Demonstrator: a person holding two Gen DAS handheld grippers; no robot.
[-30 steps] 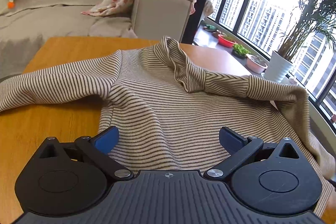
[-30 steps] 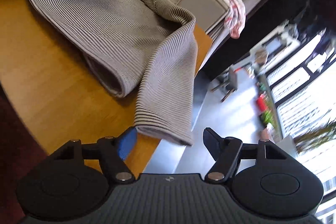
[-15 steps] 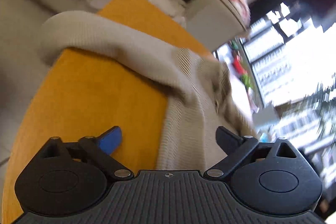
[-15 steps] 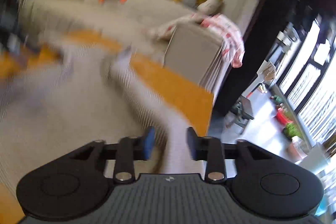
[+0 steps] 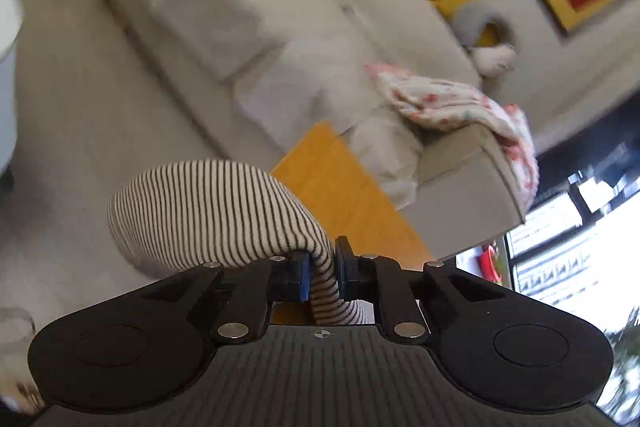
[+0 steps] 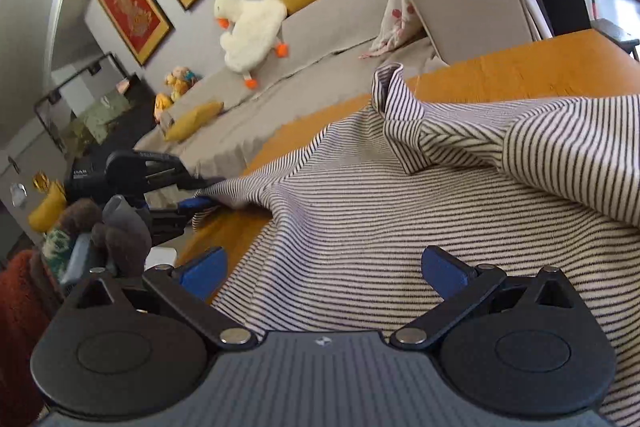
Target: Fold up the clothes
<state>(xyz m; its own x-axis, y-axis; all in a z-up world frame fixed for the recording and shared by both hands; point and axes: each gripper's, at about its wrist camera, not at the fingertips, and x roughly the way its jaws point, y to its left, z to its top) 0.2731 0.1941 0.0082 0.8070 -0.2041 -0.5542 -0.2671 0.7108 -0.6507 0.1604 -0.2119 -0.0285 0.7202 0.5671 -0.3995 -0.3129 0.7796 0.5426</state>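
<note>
on wooden table (image 6: 532,73), striped top (image 6: 380,211); sofa (image 6: 320,31) behind.

The sofa (image 5: 248,39) is faced close over the striped sweater (image 5: 208,211); both are shared by the right view, looking leftward.

In the left wrist view the black-and-cream striped knit top (image 5: 208,211) shows only as one bulging fold; its end is hidden below the gripper body. The beige fabric sofa (image 5: 248,27) at 12 o'clock is motion-blurred. In the right wrist view the top runs off the frame at 3 o'clock.
</note>
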